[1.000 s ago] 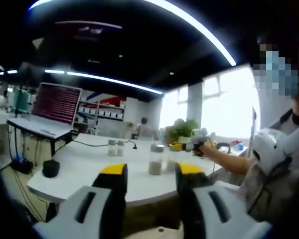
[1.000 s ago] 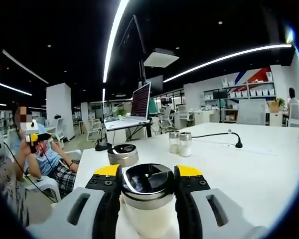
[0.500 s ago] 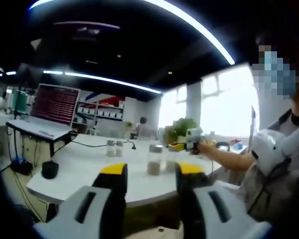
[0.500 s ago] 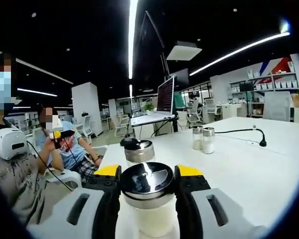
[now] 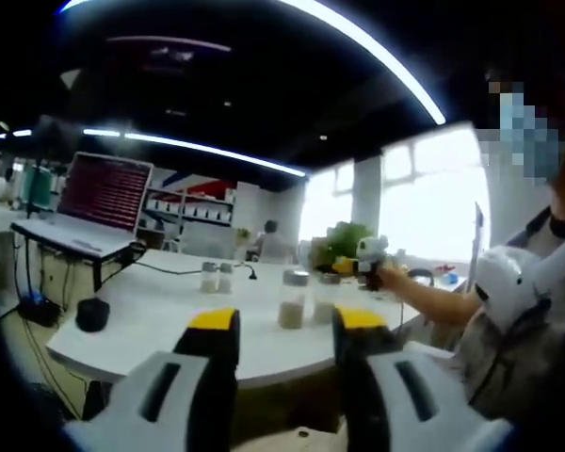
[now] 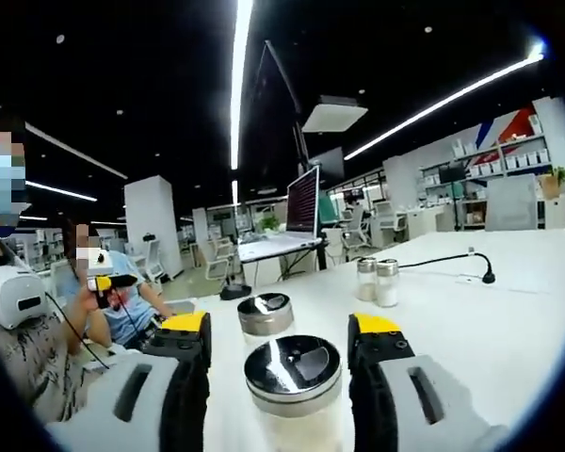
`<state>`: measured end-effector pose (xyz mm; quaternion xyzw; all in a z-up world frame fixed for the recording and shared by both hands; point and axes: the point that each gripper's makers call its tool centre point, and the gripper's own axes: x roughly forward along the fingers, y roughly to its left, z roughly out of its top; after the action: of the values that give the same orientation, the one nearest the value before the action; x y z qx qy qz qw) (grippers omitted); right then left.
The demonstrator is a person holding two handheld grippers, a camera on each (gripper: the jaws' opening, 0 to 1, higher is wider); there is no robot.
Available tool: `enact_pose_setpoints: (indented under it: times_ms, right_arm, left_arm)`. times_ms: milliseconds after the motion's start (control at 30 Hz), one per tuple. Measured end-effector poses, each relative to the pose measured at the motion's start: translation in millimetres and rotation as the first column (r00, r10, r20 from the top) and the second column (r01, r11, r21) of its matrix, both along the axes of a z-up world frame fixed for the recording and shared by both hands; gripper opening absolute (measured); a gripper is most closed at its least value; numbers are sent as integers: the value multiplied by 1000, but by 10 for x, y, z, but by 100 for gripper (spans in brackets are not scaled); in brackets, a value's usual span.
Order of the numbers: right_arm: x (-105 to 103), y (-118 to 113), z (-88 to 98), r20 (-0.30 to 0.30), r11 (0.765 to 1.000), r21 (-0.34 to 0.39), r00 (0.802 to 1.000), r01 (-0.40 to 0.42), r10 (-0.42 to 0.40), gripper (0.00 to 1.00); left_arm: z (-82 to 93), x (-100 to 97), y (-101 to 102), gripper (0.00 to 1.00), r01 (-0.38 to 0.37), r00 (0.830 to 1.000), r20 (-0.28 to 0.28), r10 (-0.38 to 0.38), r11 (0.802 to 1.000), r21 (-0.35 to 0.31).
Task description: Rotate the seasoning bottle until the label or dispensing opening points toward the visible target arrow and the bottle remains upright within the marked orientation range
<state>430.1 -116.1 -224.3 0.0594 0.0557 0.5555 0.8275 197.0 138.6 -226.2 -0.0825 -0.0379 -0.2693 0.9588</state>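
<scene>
Right gripper view: your right gripper (image 6: 281, 337) has jaws apart, flanking the upright seasoning bottle (image 6: 293, 391) on the tabletop (image 6: 490, 320), lid facing up. Your left gripper (image 5: 275, 331) is likewise spread, away from the tabletop.

Opposed low views across table (image 5: 160, 315)

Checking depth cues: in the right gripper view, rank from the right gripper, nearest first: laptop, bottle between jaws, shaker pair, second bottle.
1. Seasoning bottle, between the jaws.
2. Second bottle, just behind it.
3. Shaker pair, mid-table, right.
4. Laptop, on the far desk.
</scene>
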Motion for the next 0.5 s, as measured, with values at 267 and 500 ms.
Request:
enact_pose_setpoints:
  times_ms: [267, 500]
  right_arm:
    - [106, -72, 10, -75, 960, 54, 959, 276, -272, 52]
    - [157, -174, 54, 101, 910, 20, 905, 414, -413, 52]
  left_arm:
    - [-53, 9, 7, 41, -4, 1000, -15, 4, 1000, -7]
    - [-12, -8, 25, 41, -15, 1000, -3, 15, 1000, -14]
